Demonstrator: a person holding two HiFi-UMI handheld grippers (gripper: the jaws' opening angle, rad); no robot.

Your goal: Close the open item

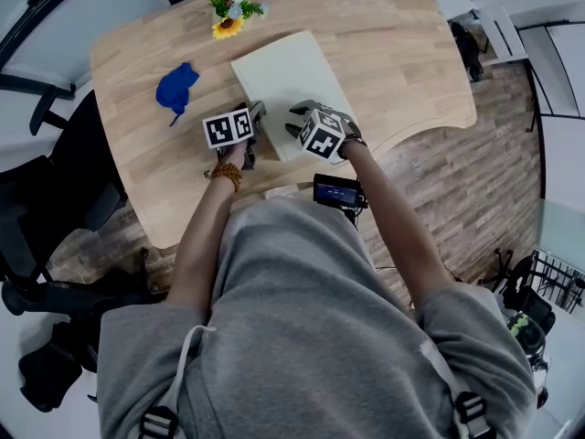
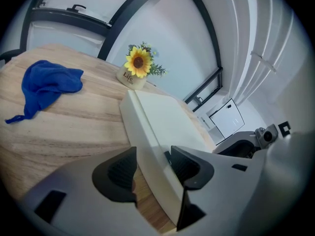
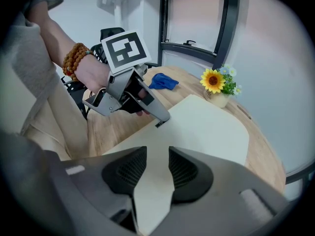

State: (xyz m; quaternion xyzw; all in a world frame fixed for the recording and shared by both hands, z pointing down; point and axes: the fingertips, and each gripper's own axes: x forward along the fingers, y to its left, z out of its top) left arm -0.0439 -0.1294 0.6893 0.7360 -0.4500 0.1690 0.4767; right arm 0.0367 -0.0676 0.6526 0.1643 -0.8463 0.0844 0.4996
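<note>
A flat cream box (image 1: 292, 76) lies with its lid down on the wooden table (image 1: 393, 62). My left gripper (image 1: 255, 120) is at the box's near left corner. In the left gripper view the box (image 2: 167, 117) fills the gap between the jaws of that gripper (image 2: 152, 168), one pad on its side wall and one on its top. From the right gripper view the left gripper (image 3: 160, 118) rests a finger on the box's (image 3: 206, 127) edge. My right gripper (image 3: 157, 168) hovers over the lid near its front edge, jaws slightly apart with nothing between them; the head view shows this gripper (image 1: 306, 110) too.
A crumpled blue cloth (image 1: 176, 88) lies left of the box. A small pot with a sunflower (image 1: 230, 12) stands at the table's far edge behind the box. A black chair (image 1: 37, 208) sits off the table's left side. The table's front edge is just under my hands.
</note>
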